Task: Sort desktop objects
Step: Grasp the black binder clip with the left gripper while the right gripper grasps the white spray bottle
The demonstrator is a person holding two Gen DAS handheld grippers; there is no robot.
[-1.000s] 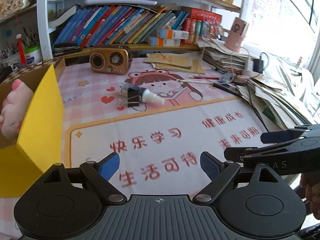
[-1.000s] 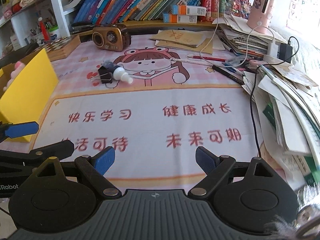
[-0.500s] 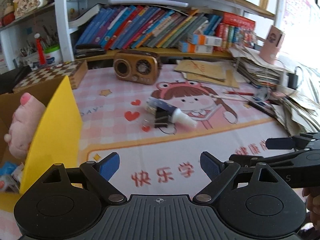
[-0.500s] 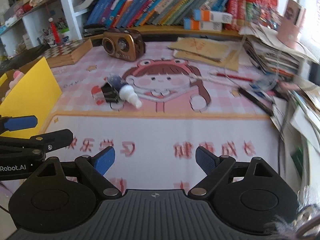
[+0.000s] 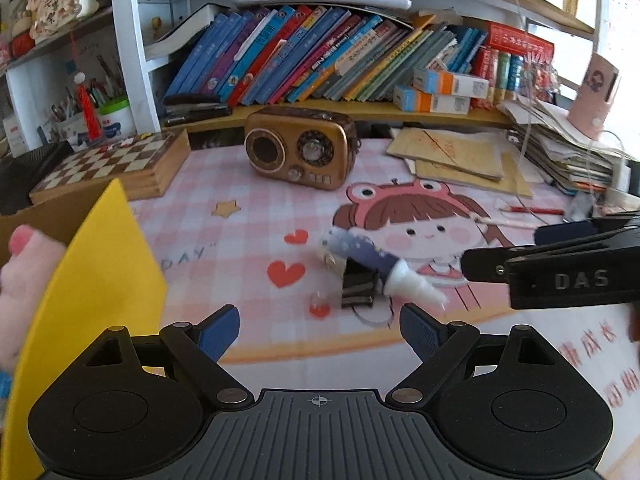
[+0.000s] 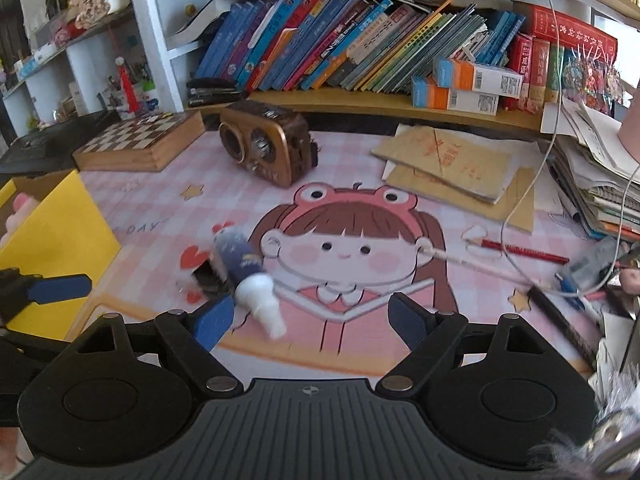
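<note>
Blue-padded left claw [image 5: 320, 326] wide, empty, right claw [image 6: 310, 316] likewise

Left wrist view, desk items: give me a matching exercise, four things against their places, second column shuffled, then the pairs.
Things:
1. brown retro radio
2. wooden chessboard box
3. dark blue bottle with white cap
4. pink plush toy

Places:
A. lying on the mat over a black binder clip
B. inside the yellow cardboard box
C. standing before the bookshelf
D. beyond the yellow box, at the mat's left edge

Pairs: 1-C, 2-D, 3-A, 4-B
</note>
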